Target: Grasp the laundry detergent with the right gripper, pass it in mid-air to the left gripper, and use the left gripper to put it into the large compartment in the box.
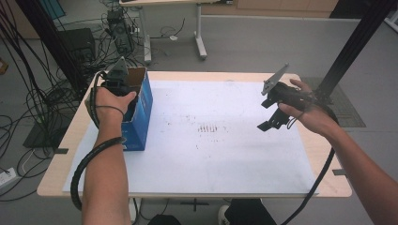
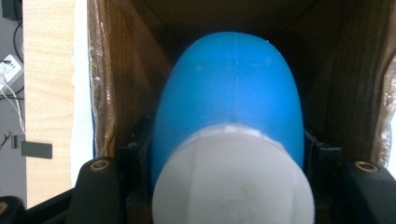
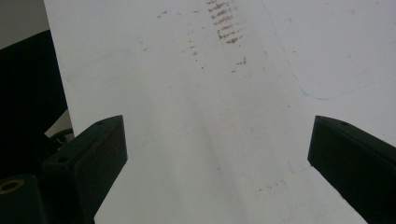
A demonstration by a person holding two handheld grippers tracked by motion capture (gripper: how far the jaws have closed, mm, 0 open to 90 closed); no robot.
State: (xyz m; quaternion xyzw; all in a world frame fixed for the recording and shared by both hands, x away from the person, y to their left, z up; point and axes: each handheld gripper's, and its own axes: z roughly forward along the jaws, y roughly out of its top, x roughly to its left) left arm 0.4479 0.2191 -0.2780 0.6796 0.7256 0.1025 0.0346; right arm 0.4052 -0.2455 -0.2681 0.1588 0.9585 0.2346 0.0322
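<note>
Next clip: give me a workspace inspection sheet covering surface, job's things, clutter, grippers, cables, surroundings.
Surface: white sheet on a wooden table, brownish smudges near the middle.
Job's things: blue-and-white object held inside an open cardboard box with blue sides, at the table's left edge.
Clutter: nothing seen.
Grippers: left gripper down in the box, shut on the object; right gripper open, empty, above the sheet.
Cables: a black cable trails from each gripper.
Surroundings: grey floor, tangled wires, another table's legs.
</note>
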